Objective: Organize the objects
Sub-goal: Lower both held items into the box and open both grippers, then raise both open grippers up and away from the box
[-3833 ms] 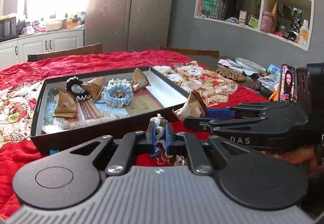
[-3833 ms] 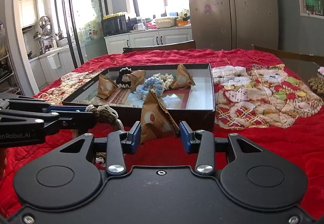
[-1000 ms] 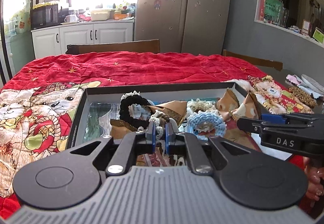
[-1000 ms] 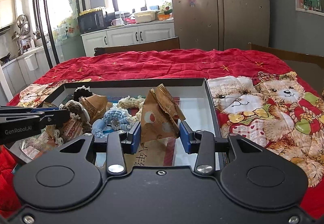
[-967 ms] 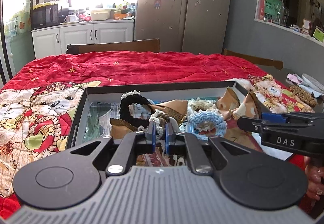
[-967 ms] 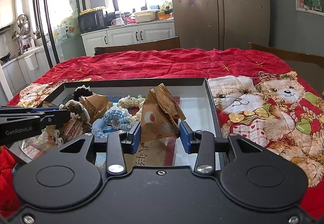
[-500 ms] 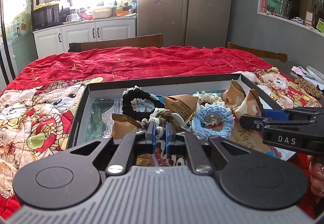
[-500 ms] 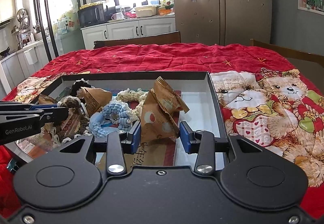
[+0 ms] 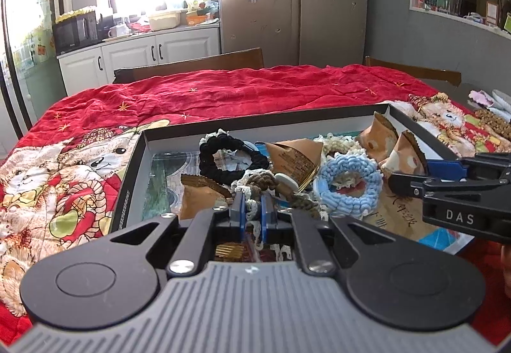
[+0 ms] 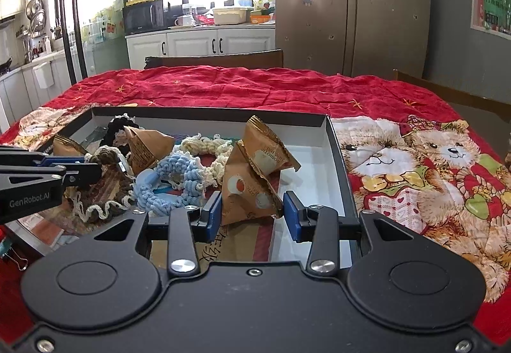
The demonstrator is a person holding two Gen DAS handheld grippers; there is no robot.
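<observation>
Left gripper (image 9: 252, 209): you have it pressed together on the brown-and-cream crochet scrunchie (image 9: 260, 182), over the left-middle of the tray.
Right gripper (image 10: 252, 214): your blue pads pinch the brown triangular packet (image 10: 247, 190) by its lower sides, above the tray's right half.
Tray (image 10: 338, 158): a shallow black-rimmed box on the red bear-print blanket (image 10: 415, 167); its near edge sits under both your grippers.
Tray contents, left: a black scrunchie (image 9: 231, 155) near the far left corner, a brown packet (image 9: 202, 195) just in front of it.
Tray contents, middle: the blue crochet ring (image 9: 349, 182) lies just left of your right gripper's fingers, touching the cream scrunchie (image 10: 207, 145) behind it.
Tray contents, right: a second packet (image 10: 268, 151) leans right behind the one you hold.
Open room: the white floor strip (image 10: 313, 171) along the tray's right wall is bare; so is a patch in the far left corner.
Edges: the right wall stands just beside your right pad; the blanket beyond it is flat and open.
</observation>
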